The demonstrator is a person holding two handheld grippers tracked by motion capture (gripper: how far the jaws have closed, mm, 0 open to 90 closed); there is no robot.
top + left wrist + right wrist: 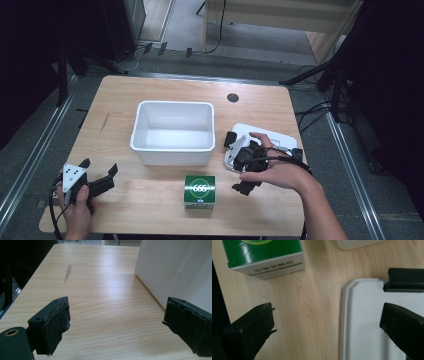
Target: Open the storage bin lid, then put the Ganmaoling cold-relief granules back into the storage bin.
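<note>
A white bin [172, 132] stands empty at the table's middle. In front of it sits a green box [200, 191] marked 666. A flat white lid [272, 136] with black clips lies to the right of the bin. My right gripper [238, 168] hovers open over the lid's left edge, nothing between its jaws. In the right gripper view, this gripper [327, 327] spans bare wood and the lid [367, 322], with the green box [262, 255] at top left and a black clip [404, 280] ahead. My left gripper [99, 167] rests open at the front left corner.
The left gripper [115, 322] faces bare wooden tabletop [100, 290], with the bin's wall [172, 270] at its right. A round black grommet [232, 97] sits near the table's far edge. Dark stands and cables surround the table [125, 95].
</note>
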